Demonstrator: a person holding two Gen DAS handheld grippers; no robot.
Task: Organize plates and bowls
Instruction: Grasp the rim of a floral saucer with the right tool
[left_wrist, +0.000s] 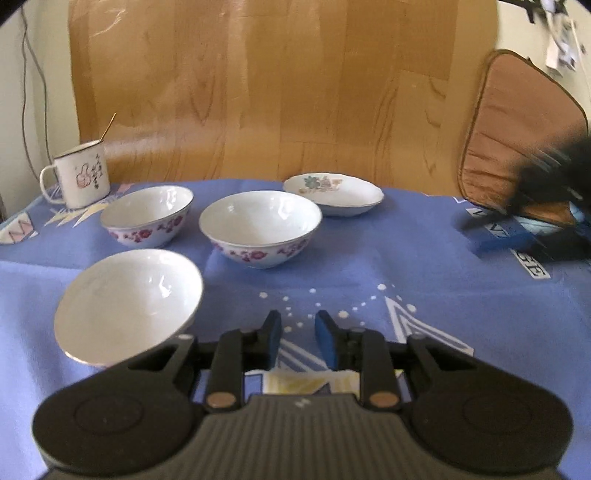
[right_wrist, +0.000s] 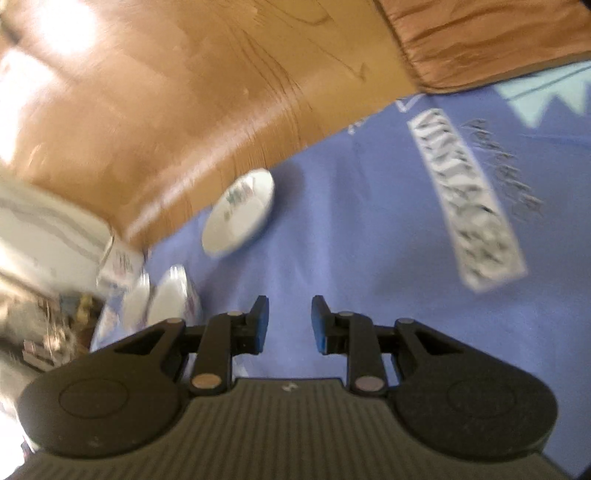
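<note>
Left gripper (left_wrist: 297, 332) empty above tablecloth (left_wrist: 369, 266)

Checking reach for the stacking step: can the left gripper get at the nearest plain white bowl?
Probably yes: the left gripper is empty, and the plain white bowl sits just left of its fingers with nothing between.

My right gripper (right_wrist: 290, 317) hangs over the periwinkle-blue printed cloth (right_wrist: 369, 240) covering the tabletop, its blue-padded jaws a little apart with nothing between them. Ahead, a shallow white ceramic plate with a green floral motif (right_wrist: 240, 212) lies near the cloth's edge. Off to the left, blurred white bowls (right_wrist: 170, 295) crowd together. Beyond runs a glossy brown wooden floor (right_wrist: 203, 92), and a tan cushion (right_wrist: 498, 37) fills the upper right corner
</note>
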